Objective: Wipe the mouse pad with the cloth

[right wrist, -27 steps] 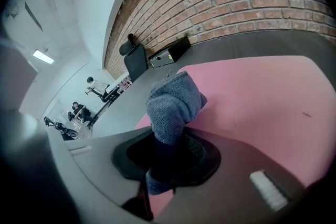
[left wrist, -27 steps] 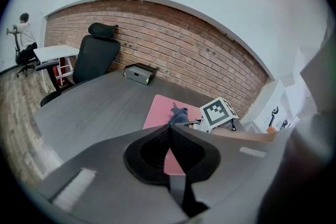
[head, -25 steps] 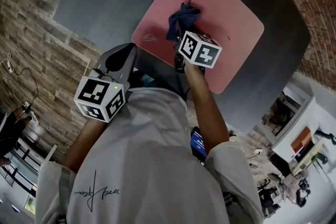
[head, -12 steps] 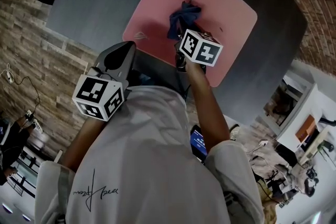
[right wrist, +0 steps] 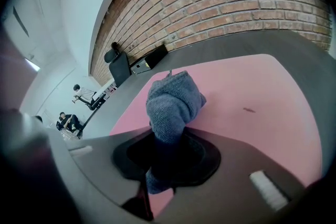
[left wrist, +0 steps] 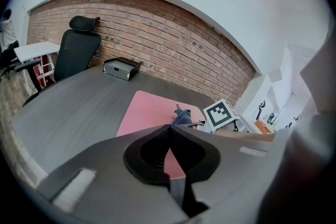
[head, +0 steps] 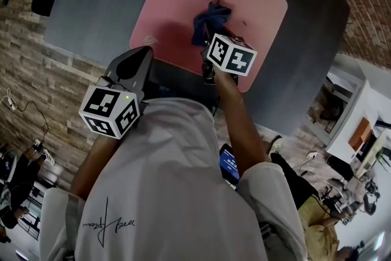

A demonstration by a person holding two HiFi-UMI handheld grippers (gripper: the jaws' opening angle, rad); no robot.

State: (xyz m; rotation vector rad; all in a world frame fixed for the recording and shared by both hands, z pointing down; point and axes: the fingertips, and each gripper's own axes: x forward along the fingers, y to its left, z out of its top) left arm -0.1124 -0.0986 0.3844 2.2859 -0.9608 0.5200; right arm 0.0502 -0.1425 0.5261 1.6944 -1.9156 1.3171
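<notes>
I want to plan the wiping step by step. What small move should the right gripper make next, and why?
Probably drag the cloth across the mouse pad toward the small dark mark. The right gripper is shut on the bunched blue cloth over the pink pad, and the mark lies apart from it, to its right in the right gripper view.
</notes>
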